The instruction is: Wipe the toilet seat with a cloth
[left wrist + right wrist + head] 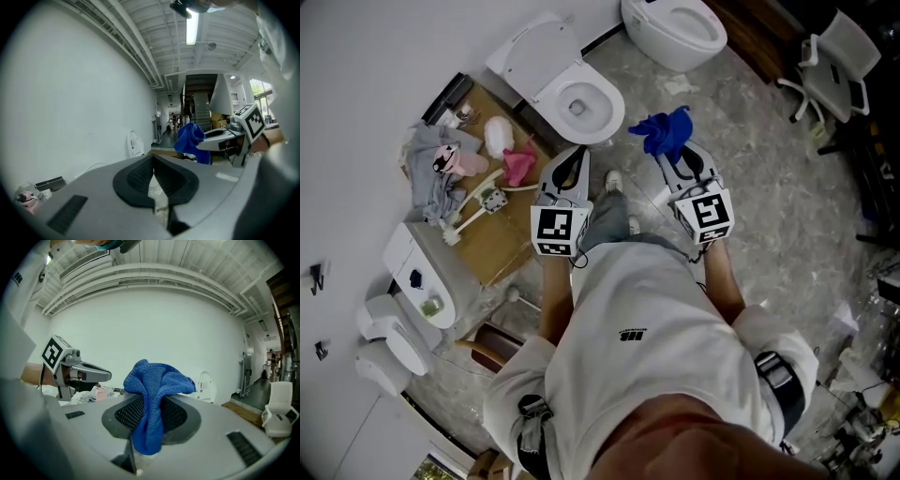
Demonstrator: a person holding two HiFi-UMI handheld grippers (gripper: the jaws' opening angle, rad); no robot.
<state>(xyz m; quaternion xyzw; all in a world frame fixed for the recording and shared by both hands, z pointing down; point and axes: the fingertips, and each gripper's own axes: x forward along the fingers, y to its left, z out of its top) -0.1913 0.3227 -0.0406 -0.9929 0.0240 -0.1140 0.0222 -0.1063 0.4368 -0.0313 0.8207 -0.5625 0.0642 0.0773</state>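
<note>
A white toilet with its lid raised (572,89) stands by the wall, its seat ring (602,114) open to view. My right gripper (673,150) is shut on a blue cloth (667,132), which bunches above its jaws (154,394) and shows as a blue cloth (191,140) from the left gripper view. My left gripper (573,161) hovers just short of the toilet bowl's near rim, jaws closed together with nothing between them (153,180). Both grippers are held level, side by side.
A brown board (502,230) left of the toilet holds a pink cloth (519,164), a grey rag (431,173) and brushes (473,206). A second toilet (675,33) stands farther off. White chairs (839,66) are at the right. Another white fixture (394,342) sits near left.
</note>
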